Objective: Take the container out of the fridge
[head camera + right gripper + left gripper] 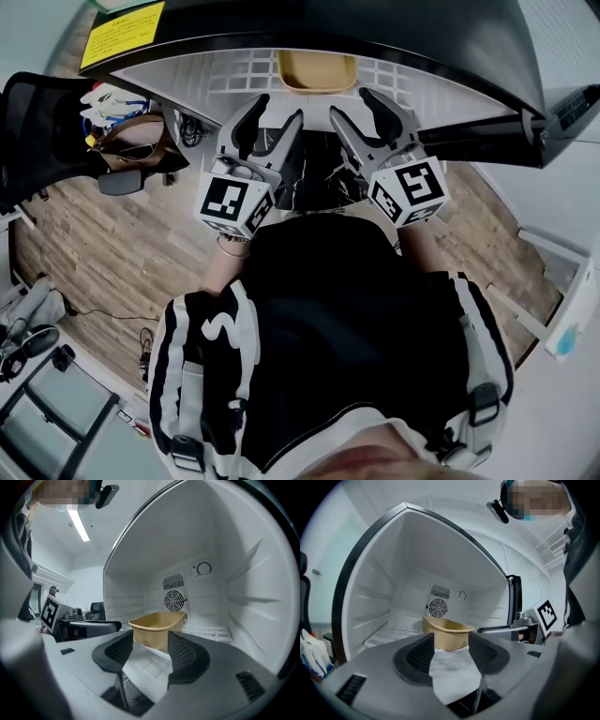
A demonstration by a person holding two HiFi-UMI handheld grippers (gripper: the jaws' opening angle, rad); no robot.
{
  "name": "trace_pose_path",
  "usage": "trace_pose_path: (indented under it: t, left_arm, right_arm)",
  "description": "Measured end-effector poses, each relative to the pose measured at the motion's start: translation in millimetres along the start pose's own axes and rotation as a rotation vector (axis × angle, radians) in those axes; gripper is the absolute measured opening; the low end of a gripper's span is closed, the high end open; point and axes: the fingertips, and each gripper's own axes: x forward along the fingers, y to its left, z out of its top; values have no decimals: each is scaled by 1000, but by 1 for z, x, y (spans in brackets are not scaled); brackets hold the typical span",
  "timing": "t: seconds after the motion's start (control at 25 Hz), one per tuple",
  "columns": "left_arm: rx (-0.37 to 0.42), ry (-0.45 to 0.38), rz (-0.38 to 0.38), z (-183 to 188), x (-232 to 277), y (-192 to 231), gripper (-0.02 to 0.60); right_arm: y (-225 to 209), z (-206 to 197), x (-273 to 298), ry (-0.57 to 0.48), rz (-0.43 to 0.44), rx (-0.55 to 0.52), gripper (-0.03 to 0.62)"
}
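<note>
The container (317, 71) sits in the fridge (178, 70), seemingly beyond both parted jaws.

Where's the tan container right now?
Head view, top centre: the container sits on the fridge shelf in front of the fan, beyond the left gripper and right gripper.

Head view looks steeply down, fridge (234, 73) at 12 o'clock. Both gripper views face inside it, close, sharing the container (449, 635).

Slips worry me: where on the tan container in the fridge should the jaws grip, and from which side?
Probably the near rim of the container, coming straight in through the fridge front: it sits upright, mouth up, so one jaw goes inside the wall, one outside.
</note>
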Motion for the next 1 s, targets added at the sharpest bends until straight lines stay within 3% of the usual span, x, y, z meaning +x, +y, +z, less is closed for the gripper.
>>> trace_pose_path:
  t: [1.0]
  left_arm:
    - [11, 90, -8, -18, 24, 10, 230]
  right_arm:
    - [-13, -10, 19, 77, -15, 3, 230]
